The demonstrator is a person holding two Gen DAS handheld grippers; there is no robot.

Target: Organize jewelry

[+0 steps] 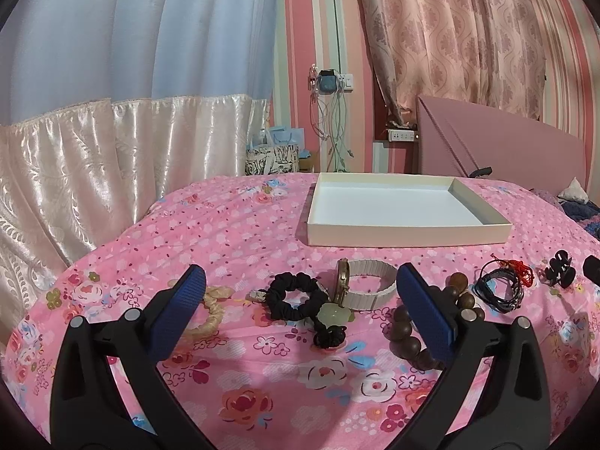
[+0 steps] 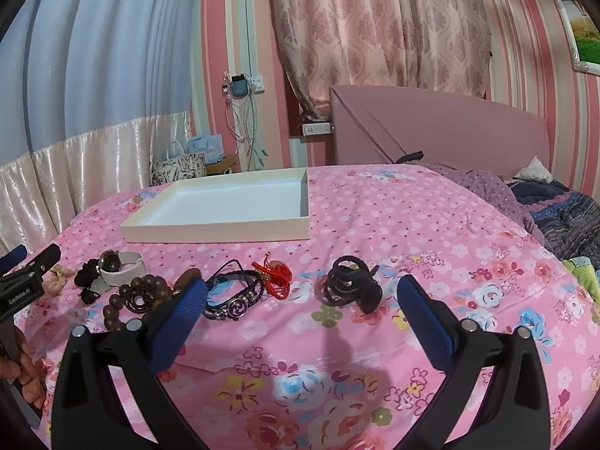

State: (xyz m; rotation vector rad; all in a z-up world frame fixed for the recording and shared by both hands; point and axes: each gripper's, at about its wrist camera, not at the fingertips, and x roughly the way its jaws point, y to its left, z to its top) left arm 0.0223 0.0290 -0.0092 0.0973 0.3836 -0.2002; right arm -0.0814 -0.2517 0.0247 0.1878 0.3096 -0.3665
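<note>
Left wrist view shows the jewelry strung in a loose row across the bed [image 1: 240, 225], between me and the white tray [image 1: 405, 238], which holds nothing yet. My left claw [image 1: 300, 288] hangs wide apart and grips nothing; just ahead of it lie a black scrunchie [image 1: 296, 296], a jade pendant [image 1: 335, 314] and a watch [image 1: 369, 285], all touching or overlapping. Wooden beads [image 1: 408, 341] sit against my right finger. My right claw [image 2: 302, 294] is also spread and bare, with a black hair clip [image 2: 350, 287] ahead, and a charm bracelet [image 2: 234, 294] and red cord [image 2: 275, 275] off to its left.

My worry is the crowding. If I close on the scrunchie, I judge the pendant cord or watch may snag and drag along, then drop short of the tray. The bedding is soft, so pressing down could sink pieces out of my pads' reach. The beads look round and likely to roll or slip. The bracelet and red cord overlap, so lifting one may pull the other.
</note>
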